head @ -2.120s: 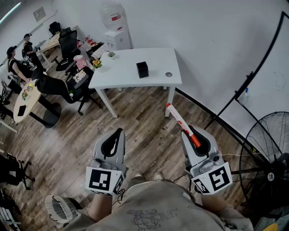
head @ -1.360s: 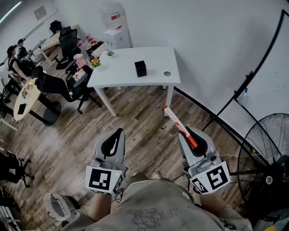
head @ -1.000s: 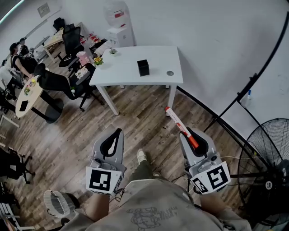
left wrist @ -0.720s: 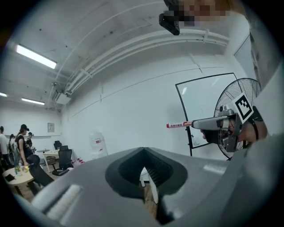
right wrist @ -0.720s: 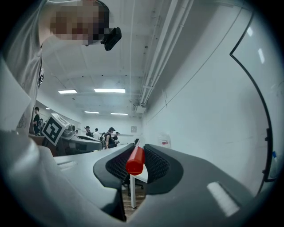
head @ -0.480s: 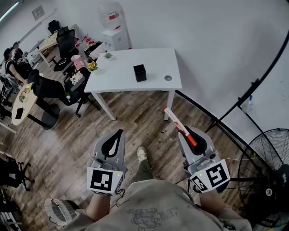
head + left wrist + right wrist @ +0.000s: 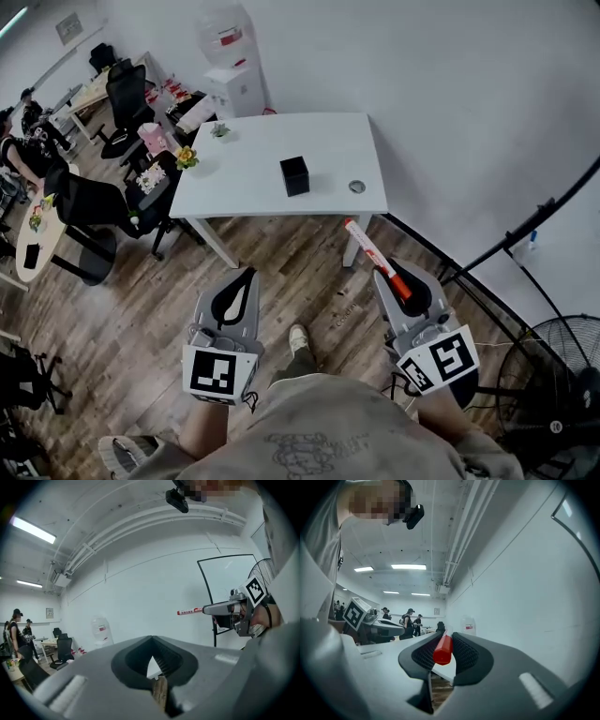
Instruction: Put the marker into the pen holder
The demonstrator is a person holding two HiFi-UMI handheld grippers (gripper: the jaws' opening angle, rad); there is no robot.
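A black pen holder stands near the middle of a white table, well ahead of me across the wooden floor. My right gripper is shut on a white marker with a red end; the marker points forward towards the table. From the right gripper view the red end sits clamped between the jaws. My left gripper is held level beside it, shut with nothing in it. In the left gripper view its tips meet, and the marker shows off to the right.
A small round object and a little potted plant are on the table. A water dispenser stands behind it. Office chairs and people are at the left. A fan and a black curved pole are at the right.
The table and pen holder have come nearer and lower in the head view as I walk forward. Both grippers keep their pose, and the marker stays held.
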